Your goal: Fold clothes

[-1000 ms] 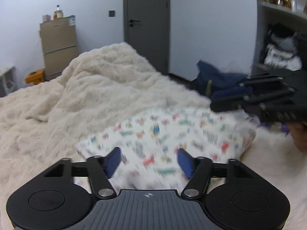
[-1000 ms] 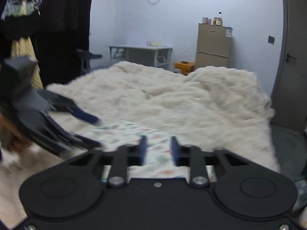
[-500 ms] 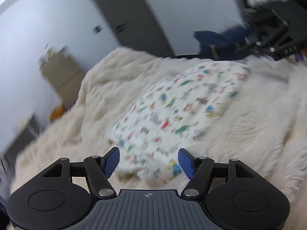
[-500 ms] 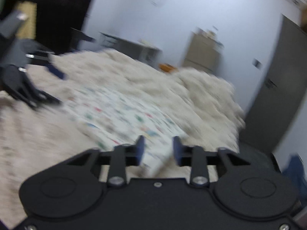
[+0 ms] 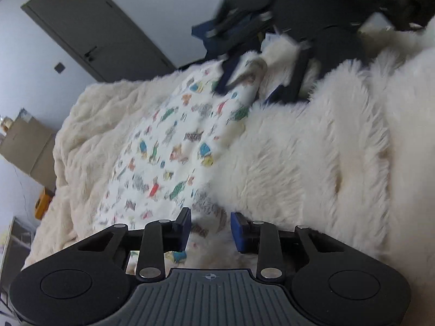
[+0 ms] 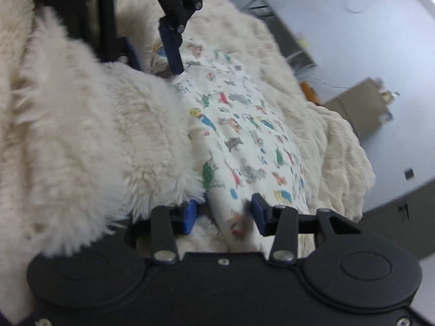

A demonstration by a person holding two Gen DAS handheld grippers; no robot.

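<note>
The garment, white with a small multicoloured print, lies spread flat on the blanket, a cream fur throw covering the bed. It runs as a long strip between the two claws.

Left claw: wide, blue pads apart, set low at the near corner of the garment. The printed hem lies between the pads; neither pad is seen pressing it. In the right wrist view the same claw appears at the far end of the garment, one blue finger tip down at the cloth edge.

Right claw: wide, pads apart, straddling a raised fold of the garment at the opposite end. Cloth sits in the gap without being clamped. In the left wrist view this claw shows blurred, fingers down at the far corner of the garment, where the edge is bunched.

Change from half a second ago: both claws have dropped from above the bed to the garment's long edge, one at each end, and both cameras have rolled hard, so the room now reads tilted. One second ago the right claw was narrower than it stands now; the left claw's spread is much as before. The garment has kept its place on the blanket.

Beyond the garment: a grey door and a brown cabinet against the wall.
</note>
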